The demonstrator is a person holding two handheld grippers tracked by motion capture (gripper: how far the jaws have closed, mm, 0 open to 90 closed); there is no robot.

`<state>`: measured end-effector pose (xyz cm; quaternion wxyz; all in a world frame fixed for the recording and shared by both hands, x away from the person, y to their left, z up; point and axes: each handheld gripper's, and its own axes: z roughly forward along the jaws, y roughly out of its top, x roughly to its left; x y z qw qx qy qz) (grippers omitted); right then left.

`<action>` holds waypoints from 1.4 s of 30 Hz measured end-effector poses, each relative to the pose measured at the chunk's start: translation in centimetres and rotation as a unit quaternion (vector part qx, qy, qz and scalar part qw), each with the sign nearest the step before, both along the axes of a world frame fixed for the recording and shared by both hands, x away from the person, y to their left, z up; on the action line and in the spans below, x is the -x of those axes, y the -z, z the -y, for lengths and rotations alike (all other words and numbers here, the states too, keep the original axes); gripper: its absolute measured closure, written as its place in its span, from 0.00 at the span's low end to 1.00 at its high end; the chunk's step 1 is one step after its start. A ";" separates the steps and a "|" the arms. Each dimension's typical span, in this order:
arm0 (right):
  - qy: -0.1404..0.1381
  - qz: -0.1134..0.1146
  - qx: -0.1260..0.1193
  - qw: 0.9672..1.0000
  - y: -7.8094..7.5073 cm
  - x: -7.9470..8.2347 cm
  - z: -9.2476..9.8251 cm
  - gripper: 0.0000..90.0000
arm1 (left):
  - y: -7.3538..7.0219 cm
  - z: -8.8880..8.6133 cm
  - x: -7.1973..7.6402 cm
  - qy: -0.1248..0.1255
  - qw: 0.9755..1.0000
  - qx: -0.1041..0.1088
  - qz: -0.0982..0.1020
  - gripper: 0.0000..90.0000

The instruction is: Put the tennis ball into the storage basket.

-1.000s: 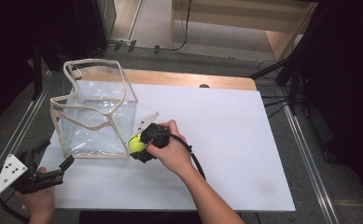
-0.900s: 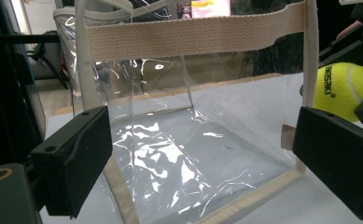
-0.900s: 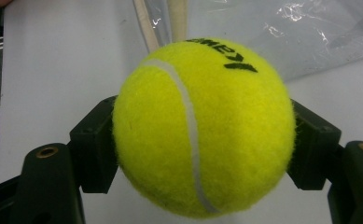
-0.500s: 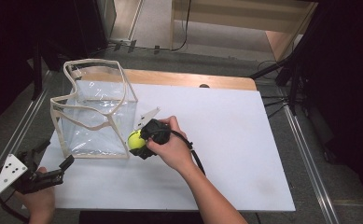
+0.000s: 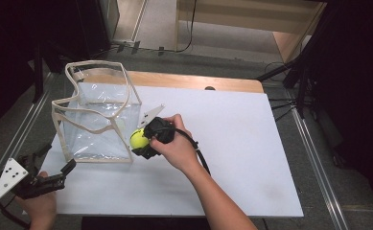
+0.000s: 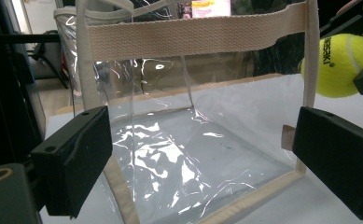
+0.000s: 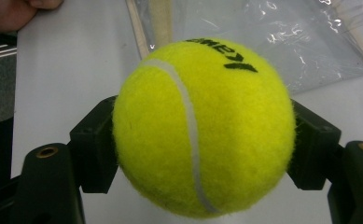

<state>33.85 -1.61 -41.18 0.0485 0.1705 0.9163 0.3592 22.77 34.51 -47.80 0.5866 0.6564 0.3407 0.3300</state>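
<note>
Change since earlier frame: ball (image 5: 137, 139) slightly nearer bag (image 5: 98, 120). One ball, clamped in right gripper (image 5: 148, 140) beside bag's corner. One bag. Left gripper (image 5: 54, 165): jaws apart, holding nothing.

Right gripper (image 5: 143, 143) with the tennis ball (image 5: 137, 139) clamped in it has edged slightly up and left, closer to the clear bag's (image 5: 98, 120) near right corner (small shift), ball now just beside the bag wall

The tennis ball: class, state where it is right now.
The tennis ball is clamped in the right tongs, just off the clear bag's near right corner, above the white table.
</note>
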 end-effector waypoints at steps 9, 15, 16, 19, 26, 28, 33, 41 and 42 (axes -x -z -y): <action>0.002 0.000 -0.003 1.000 -0.7 -0.3 0.1 0.26 | 0.0 0.0 0.0 0.000 1.000 0.000 0.000 0.06; 0.002 -0.001 -0.009 1.000 -1.4 -0.5 0.0 0.26 | 0.0 0.0 0.0 0.000 1.000 -0.001 0.000 0.06; 0.001 -0.001 -0.009 1.000 -1.5 -0.5 0.0 0.26 | 0.0 0.0 0.0 0.000 1.000 -0.001 -0.001 0.06; -0.002 0.002 -0.010 1.000 -1.8 -0.7 0.0 0.26 | 0.0 0.0 0.0 0.000 1.000 0.000 0.000 0.06; 0.002 0.000 -0.013 1.000 -2.8 -0.8 0.0 0.26 | 0.0 0.0 0.0 0.000 1.000 0.001 0.000 0.06; -0.002 0.003 -0.014 1.000 -3.0 -1.0 0.0 0.26 | 0.0 0.0 0.0 0.000 1.000 0.000 0.000 0.06; -0.002 0.000 -0.015 1.000 -3.5 -1.1 0.0 0.26 | 0.0 0.0 0.0 0.000 1.000 0.000 0.000 0.06; 0.000 0.006 -0.020 1.000 -4.6 -1.4 0.0 0.26 | 0.0 0.0 0.0 0.000 1.000 0.002 0.001 0.06; 0.003 0.004 -0.019 1.000 -4.8 -1.4 0.0 0.26 | 0.0 0.0 0.0 0.000 1.000 0.002 0.001 0.06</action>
